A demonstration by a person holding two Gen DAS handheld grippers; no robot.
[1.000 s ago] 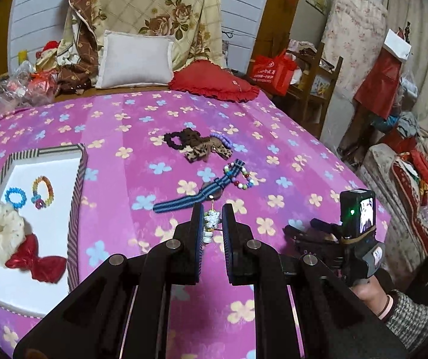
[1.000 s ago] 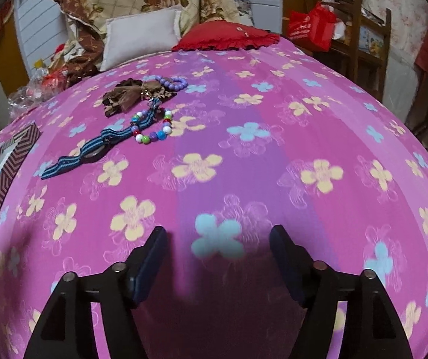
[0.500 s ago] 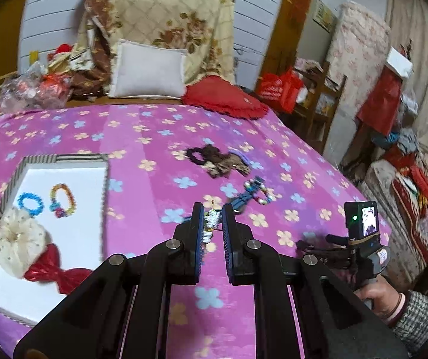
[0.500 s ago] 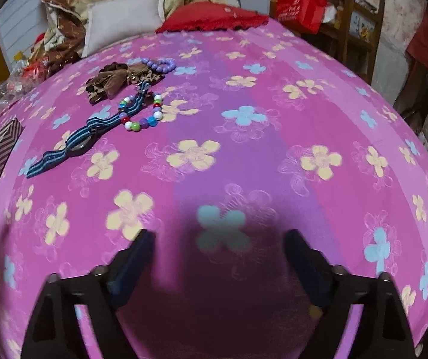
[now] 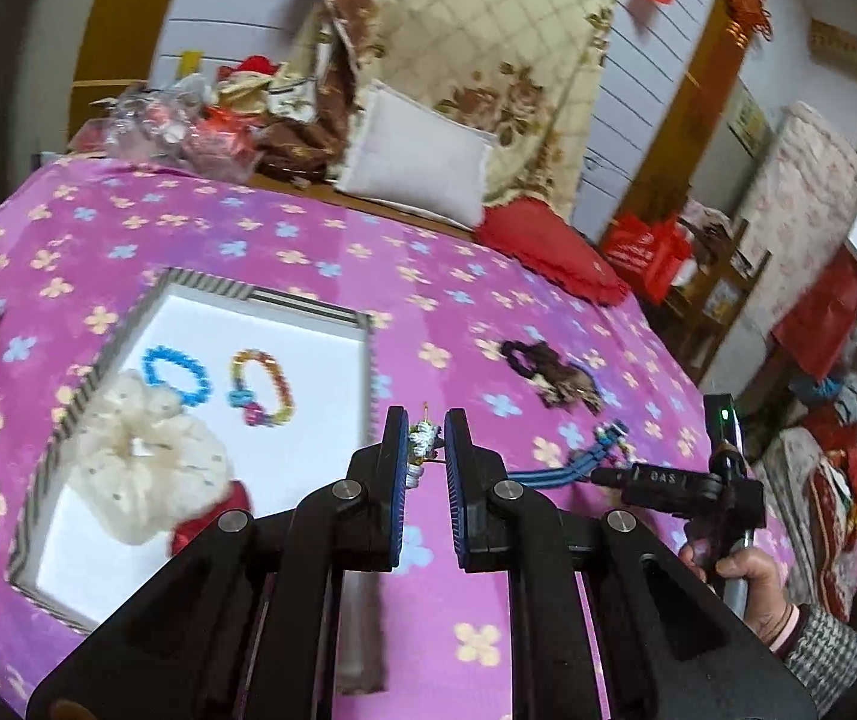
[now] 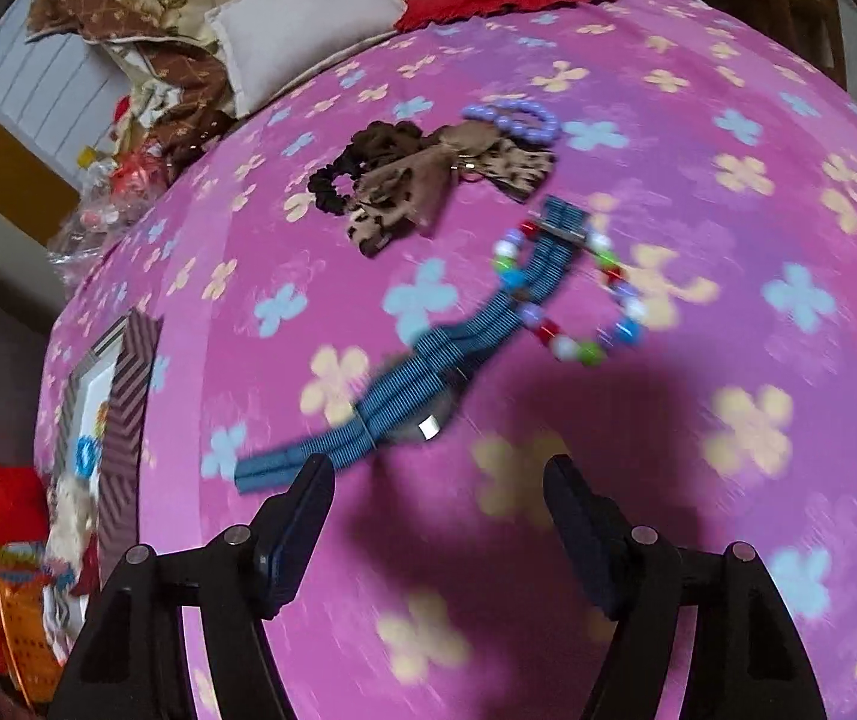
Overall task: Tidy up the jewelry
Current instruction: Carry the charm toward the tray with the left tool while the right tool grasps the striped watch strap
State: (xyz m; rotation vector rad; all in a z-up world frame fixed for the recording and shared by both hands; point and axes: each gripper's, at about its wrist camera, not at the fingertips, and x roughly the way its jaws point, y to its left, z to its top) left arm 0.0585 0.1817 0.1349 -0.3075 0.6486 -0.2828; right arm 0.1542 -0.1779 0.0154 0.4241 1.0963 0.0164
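Nearest the left camera, the left gripper (image 5: 427, 441) was closed tight on a small white beaded trinket (image 5: 422, 443), pinched between its fingers and lifted clear of the pink flowered cloth (image 5: 308, 252). Over the last second that view had swung: the striped-rim tray (image 5: 260, 294), earlier off at the left edge, now lay just beyond and left of the fingertips, so the trinket had been carried most of the way to it and hung about over the tray's right rim. Judging from that, the carry was nearly done and only the setting-down remained.

Inside the tray lay a cream scrunchie (image 5: 146, 468), a red bow (image 5: 206, 525) partly hidden behind the gripper, a blue bead bracelet (image 5: 176, 372) and a multicoloured bracelet (image 5: 261, 387), all apart from one another except the scrunchie and bow, which touched.

In the right wrist view, the right gripper (image 6: 437, 483) stood wide open with nothing between its fingers. It had closed in on the loose pile: the blue striped band (image 6: 422, 372), earlier well ahead, now lay just in front, its near end beside the left fingertip. Probably that band was the next pick.

Over the band's far half lay a coloured bead bracelet (image 6: 572, 294). Beyond it sat a brown leopard-print bow (image 6: 428, 186), a black scrunchie (image 6: 332, 183) and a purple bead bracelet (image 6: 512, 117), clustered and touching. Those pieces were not yet sorted.
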